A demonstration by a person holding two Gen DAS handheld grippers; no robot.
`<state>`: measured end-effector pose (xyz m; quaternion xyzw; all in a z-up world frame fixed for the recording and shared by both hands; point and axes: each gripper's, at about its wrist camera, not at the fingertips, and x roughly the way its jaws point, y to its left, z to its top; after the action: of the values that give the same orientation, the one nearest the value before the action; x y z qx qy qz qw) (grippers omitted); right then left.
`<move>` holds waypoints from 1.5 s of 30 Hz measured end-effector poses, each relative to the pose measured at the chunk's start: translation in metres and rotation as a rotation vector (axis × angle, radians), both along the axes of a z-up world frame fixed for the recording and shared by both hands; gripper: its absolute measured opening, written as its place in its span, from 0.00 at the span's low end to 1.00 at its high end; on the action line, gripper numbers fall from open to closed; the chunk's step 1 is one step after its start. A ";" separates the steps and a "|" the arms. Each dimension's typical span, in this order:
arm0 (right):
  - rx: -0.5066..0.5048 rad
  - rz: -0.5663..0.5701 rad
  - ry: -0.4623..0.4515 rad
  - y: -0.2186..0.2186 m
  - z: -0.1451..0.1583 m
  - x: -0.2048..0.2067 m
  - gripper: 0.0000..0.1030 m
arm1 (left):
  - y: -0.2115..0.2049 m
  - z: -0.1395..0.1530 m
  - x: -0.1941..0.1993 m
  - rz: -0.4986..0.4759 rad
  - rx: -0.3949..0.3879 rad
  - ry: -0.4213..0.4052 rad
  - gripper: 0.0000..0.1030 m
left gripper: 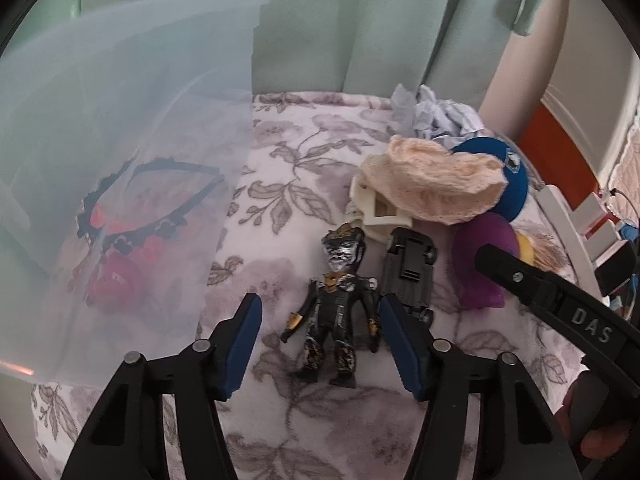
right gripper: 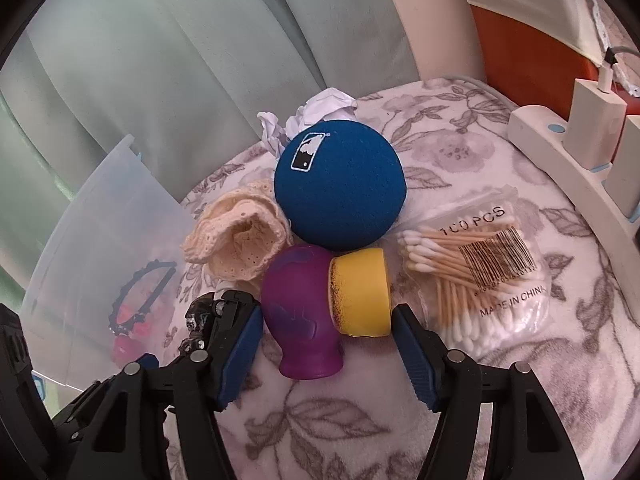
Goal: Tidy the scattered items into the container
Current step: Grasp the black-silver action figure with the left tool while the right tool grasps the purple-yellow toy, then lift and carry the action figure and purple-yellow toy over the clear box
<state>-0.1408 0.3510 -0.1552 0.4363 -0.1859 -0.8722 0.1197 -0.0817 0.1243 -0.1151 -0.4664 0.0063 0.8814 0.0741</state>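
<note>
The open left claw straddles the toy figure, whose long axis runs straight ahead between its fingers, nearer than the open right claw.

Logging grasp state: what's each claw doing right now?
Left claw: open, straddling the black action figure, not gripping.
Right claw: open, around the purple and yellow toy, nothing held.

One translucent container holds one black headband. Outside it lie one toy figure, one toy car, one blue ball, one crocheted piece. There is also one purple-and-yellow toy, one bag of cotton swabs and one crumpled paper.
</note>
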 end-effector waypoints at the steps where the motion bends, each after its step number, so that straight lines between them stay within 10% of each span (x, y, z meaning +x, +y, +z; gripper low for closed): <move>1: -0.003 0.001 0.001 0.000 0.000 -0.001 0.68 | 0.000 -0.002 -0.001 0.001 0.000 -0.005 0.59; 14: -0.044 0.005 0.017 -0.001 -0.007 -0.007 0.69 | 0.005 -0.019 -0.017 -0.014 0.051 -0.040 0.58; 25: -0.066 -0.005 0.029 0.002 -0.009 -0.006 0.69 | 0.019 -0.022 -0.014 -0.069 0.044 -0.015 0.28; 45: -0.090 -0.030 0.053 0.013 0.026 0.025 0.66 | 0.015 0.032 0.010 -0.073 0.055 0.054 0.27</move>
<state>-0.1160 0.3636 -0.1290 0.4044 -0.2282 -0.8759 0.1312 -0.0715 0.1393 -0.0826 -0.4398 0.0010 0.8902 0.1190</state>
